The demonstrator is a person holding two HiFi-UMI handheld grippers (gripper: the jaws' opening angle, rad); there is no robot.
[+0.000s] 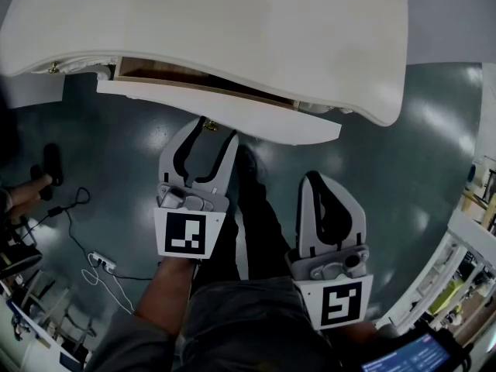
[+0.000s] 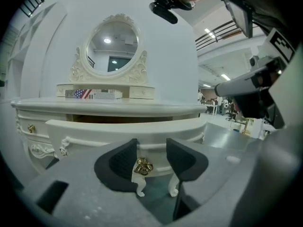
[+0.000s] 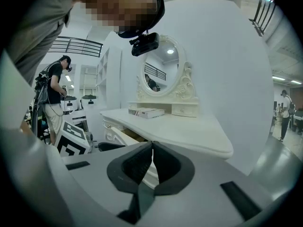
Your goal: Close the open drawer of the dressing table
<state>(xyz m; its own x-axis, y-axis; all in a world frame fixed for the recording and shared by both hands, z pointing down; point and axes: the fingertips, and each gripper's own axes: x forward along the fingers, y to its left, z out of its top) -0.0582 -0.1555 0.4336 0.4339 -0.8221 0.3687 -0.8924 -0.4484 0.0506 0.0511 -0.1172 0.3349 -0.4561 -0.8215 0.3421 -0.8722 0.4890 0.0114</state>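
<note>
Nearest in the head view, the left gripper [image 1: 203, 139], fingers spread, has its tips at the front of the drawer [image 1: 225, 113], which is pulled out beneath the dressing table [image 1: 256, 29] top; the right gripper [image 1: 315, 178] hangs back, fingers pressed together. From the left gripper view, the brass knob [image 2: 142, 166] sits between the parted jaws, unpinched. From the right gripper view, the jaws meet on nothing. Rigid wood, probably sliding easily: push flat on the front beside the knob.

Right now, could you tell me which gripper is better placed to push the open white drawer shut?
Left. The left gripper, jaws open, frames the small gold knob on the curved white drawer front; the right gripper, jaws shut, sits farther back.
</note>
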